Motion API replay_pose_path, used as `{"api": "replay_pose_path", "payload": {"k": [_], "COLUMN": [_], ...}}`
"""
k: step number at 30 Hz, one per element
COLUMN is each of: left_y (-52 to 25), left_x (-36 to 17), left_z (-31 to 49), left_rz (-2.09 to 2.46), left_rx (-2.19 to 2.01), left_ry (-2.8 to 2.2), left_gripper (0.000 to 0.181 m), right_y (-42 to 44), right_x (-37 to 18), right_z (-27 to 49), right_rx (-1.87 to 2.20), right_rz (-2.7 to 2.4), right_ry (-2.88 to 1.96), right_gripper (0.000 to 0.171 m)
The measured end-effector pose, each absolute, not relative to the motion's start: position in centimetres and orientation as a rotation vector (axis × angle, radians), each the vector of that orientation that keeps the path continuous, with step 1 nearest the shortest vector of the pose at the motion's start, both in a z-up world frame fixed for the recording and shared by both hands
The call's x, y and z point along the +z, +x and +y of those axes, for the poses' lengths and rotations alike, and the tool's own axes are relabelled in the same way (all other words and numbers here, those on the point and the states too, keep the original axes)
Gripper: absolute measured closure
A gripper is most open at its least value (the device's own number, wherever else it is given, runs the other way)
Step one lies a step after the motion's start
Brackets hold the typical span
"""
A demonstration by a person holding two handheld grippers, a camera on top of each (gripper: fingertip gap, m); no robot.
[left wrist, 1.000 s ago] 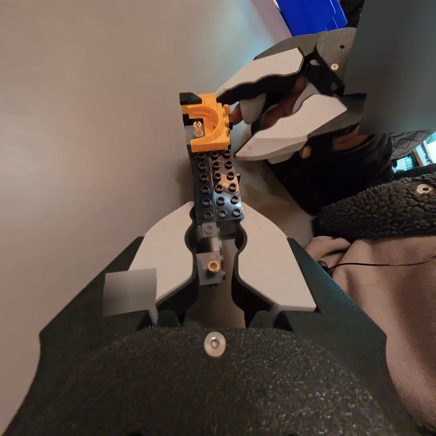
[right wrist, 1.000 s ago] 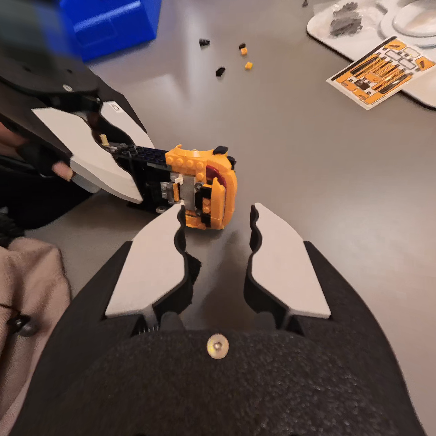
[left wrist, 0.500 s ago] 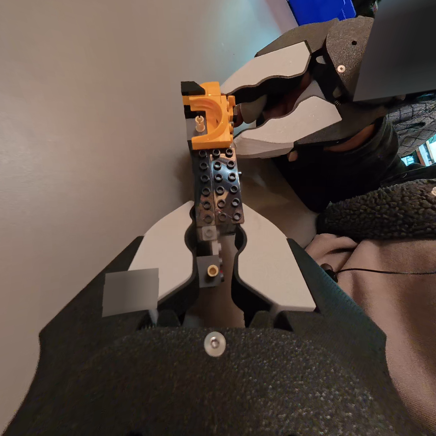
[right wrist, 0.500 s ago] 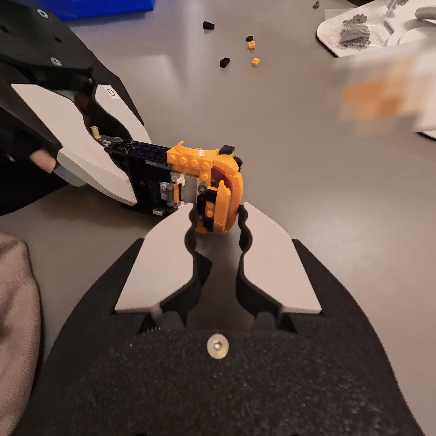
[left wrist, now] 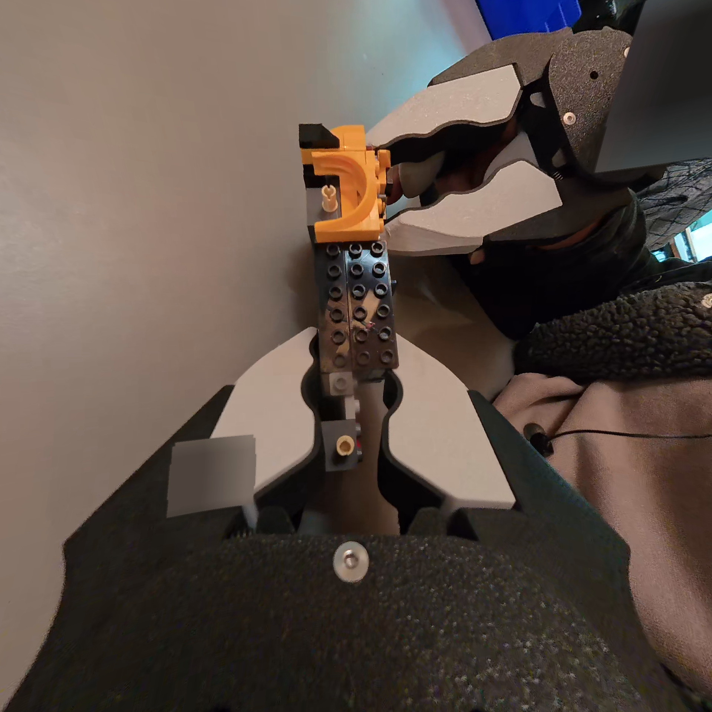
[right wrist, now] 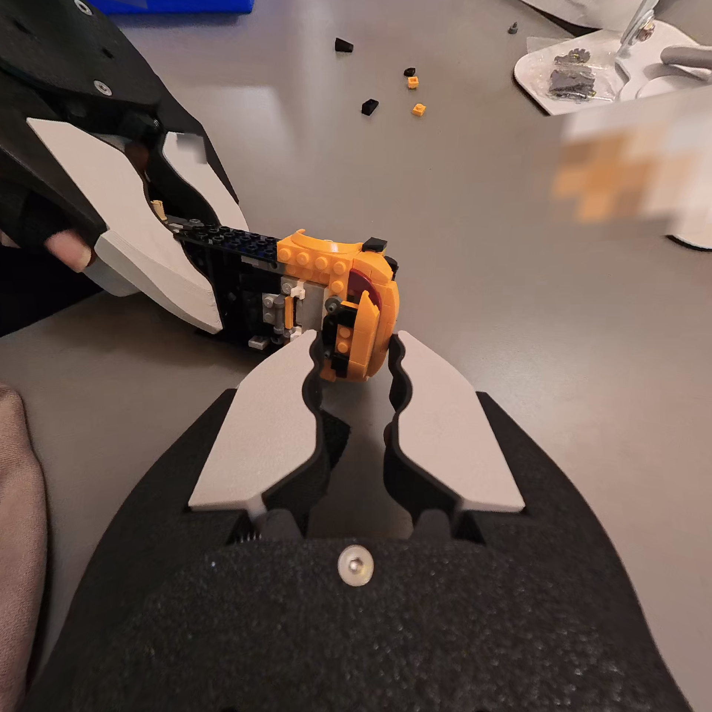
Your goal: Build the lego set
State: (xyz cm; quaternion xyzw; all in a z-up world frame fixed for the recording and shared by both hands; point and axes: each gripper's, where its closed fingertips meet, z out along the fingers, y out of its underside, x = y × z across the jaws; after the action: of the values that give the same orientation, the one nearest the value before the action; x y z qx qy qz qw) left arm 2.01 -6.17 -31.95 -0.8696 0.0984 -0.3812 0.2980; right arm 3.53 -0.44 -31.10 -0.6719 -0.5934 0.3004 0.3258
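The lego model (left wrist: 356, 304) is a black studded chassis with an orange curved end (left wrist: 346, 185). It lies on its side on the grey table. My left gripper (left wrist: 356, 354) is shut on the chassis's grey rear end. In the right wrist view the model (right wrist: 339, 293) points right, and my right gripper (right wrist: 354, 339) is closed around its orange end, fingers touching both sides. The left gripper (right wrist: 223, 266) shows at the upper left, clamped on the black part. The right gripper (left wrist: 385, 185) also shows in the left wrist view, straddling the orange end.
Small loose black (right wrist: 370, 106) and orange (right wrist: 418, 109) pieces lie on the table beyond the model. A white tray (right wrist: 539, 65) with a bag of grey parts (right wrist: 570, 77) stands at the far right. A blue bin (right wrist: 173, 5) is at the far left. A person's sleeve (left wrist: 616, 443) is close on the right. The left gripper's tips are roughly 6 cm from the right gripper's.
My right gripper was open in front of the orange end. It has moved forward and closed around it. The left gripper keeps its hold on the chassis.
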Motion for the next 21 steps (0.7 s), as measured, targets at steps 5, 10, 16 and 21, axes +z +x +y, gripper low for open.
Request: {"api": "replay_pose_path", "payload": {"k": [5,10,16,21], "left_y": [2.2,2.5,2.6,2.6], "left_x": [-31.7,-31.4,-32.0,-32.4], "left_z": [-6.2,-6.3,-6.4,-6.6], "left_rz": [0.278,0.357,0.474,0.592], "left_rx": [-1.020,-0.934,-0.729,-0.572], "left_ry": [-2.294,-2.270,-2.291,-2.281], "left_gripper": [0.153,0.153,0.153,0.153], "right_y": [3.5,3.3,3.4,3.8], "right_x": [-31.0,-29.8,-29.8,-30.0], "right_z": [-0.4,-0.8,-1.1,-1.2], "right_rx": [0.857,1.016,1.006,0.952], "right_rz": [-1.536,-1.516,-1.587,-1.685], "right_ry": [-1.788,-1.752,-1.704,-1.612], "right_gripper": [0.139,0.126,0.129,0.135]}}
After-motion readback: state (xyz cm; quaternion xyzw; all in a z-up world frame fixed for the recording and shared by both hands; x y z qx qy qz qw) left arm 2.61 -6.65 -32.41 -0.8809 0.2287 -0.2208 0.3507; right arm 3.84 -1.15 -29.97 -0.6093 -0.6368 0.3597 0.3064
